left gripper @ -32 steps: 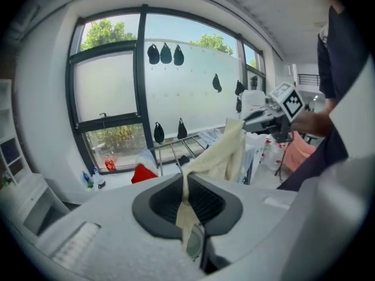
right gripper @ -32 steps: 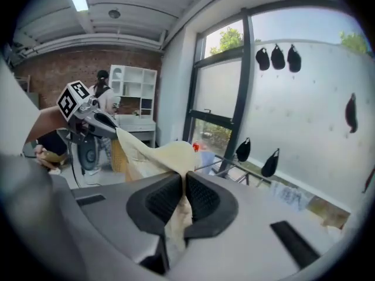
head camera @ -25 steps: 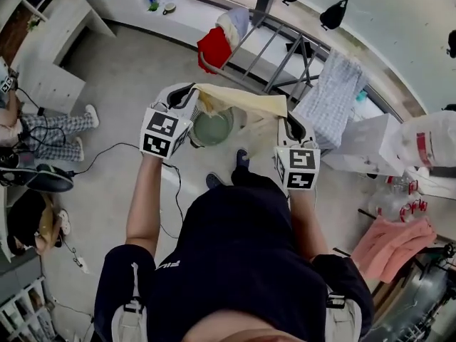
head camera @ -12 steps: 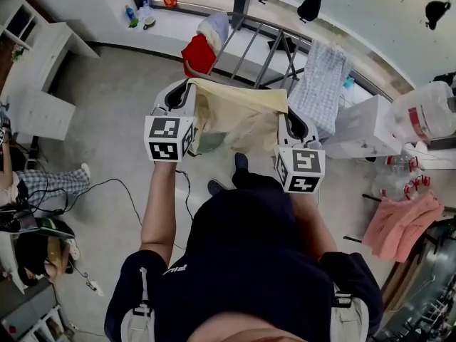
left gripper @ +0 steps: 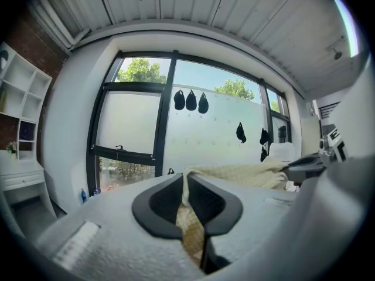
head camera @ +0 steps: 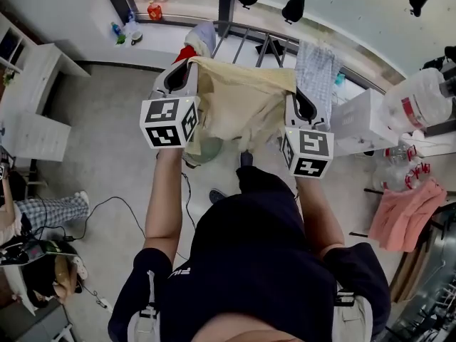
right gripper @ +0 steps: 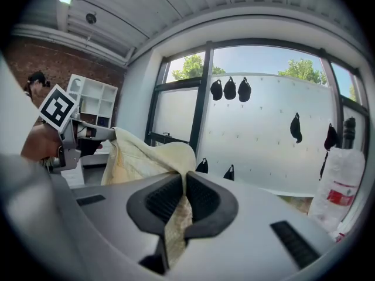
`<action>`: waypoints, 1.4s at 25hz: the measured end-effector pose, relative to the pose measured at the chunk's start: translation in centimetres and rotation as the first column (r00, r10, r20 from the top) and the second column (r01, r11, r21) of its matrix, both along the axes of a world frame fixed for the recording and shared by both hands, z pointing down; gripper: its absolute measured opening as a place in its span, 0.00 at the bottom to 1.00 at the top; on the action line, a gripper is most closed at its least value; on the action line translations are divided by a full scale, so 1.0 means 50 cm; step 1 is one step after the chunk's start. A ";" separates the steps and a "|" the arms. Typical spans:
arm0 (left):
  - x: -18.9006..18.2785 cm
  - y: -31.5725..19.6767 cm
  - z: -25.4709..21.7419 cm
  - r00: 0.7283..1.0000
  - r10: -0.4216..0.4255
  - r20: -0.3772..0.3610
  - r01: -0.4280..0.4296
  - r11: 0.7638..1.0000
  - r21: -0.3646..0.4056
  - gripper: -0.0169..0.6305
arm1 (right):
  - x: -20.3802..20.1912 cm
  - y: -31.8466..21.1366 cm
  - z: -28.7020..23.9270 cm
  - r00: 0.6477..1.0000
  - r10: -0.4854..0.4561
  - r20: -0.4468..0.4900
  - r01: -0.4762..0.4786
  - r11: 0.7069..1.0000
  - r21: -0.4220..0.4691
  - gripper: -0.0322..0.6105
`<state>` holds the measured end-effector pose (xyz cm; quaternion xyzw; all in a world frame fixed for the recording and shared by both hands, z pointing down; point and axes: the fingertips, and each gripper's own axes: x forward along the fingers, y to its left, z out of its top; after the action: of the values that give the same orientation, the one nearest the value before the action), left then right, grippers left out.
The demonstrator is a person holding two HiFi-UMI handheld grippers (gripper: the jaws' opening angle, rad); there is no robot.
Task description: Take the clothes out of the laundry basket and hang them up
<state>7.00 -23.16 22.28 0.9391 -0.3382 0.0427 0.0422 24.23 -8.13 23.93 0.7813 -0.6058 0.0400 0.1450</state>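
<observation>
A cream-yellow cloth (head camera: 239, 105) hangs stretched between my two grippers, in front of the metal drying rack (head camera: 246, 38). My left gripper (head camera: 189, 66) is shut on its left top corner, and the fabric (left gripper: 190, 230) shows pinched between the dark pads. My right gripper (head camera: 295, 95) is shut on the right top corner, where the cloth (right gripper: 146, 157) runs out of the closed jaws toward the left gripper's marker cube (right gripper: 58, 107). The greenish laundry basket (head camera: 206, 149) peeks out on the floor below the cloth's lower edge.
A red garment (head camera: 187, 51) and a blue checked cloth (head camera: 313, 66) hang on the rack. A white box (head camera: 356, 123), a plastic bag (head camera: 420, 98) and a pink cloth (head camera: 406, 216) are at the right. White shelves (head camera: 32, 73) stand at the left. Cables lie on the floor.
Both grippers have risen with the cloth toward the rack. The cloth now hangs spread out and covers most of the basket.
</observation>
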 end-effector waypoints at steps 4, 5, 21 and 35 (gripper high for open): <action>0.049 -0.052 -0.019 1.000 0.005 0.003 -0.005 1.000 0.012 0.08 | 0.058 -0.059 -0.012 1.000 0.009 0.023 -0.010 0.999 0.032 0.09; 0.065 -0.069 -0.024 1.000 0.004 0.002 -0.004 1.000 0.013 0.08 | 0.075 -0.077 -0.018 1.000 0.006 0.027 -0.007 0.999 0.043 0.09; 0.368 -0.384 -0.051 0.998 0.050 0.049 -0.046 0.996 -0.079 0.08 | 0.371 -0.377 -0.073 0.994 -0.010 0.106 -0.003 0.993 0.121 0.09; 0.601 -0.574 0.222 0.958 0.076 0.277 0.012 0.953 -0.304 0.08 | 0.608 -0.566 0.196 0.943 0.032 0.331 -0.002 0.996 -0.091 0.09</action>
<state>37.05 -51.83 33.37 0.9109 -0.3148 0.2296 0.1356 54.62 -36.42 33.74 0.7612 -0.6124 0.1996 0.0753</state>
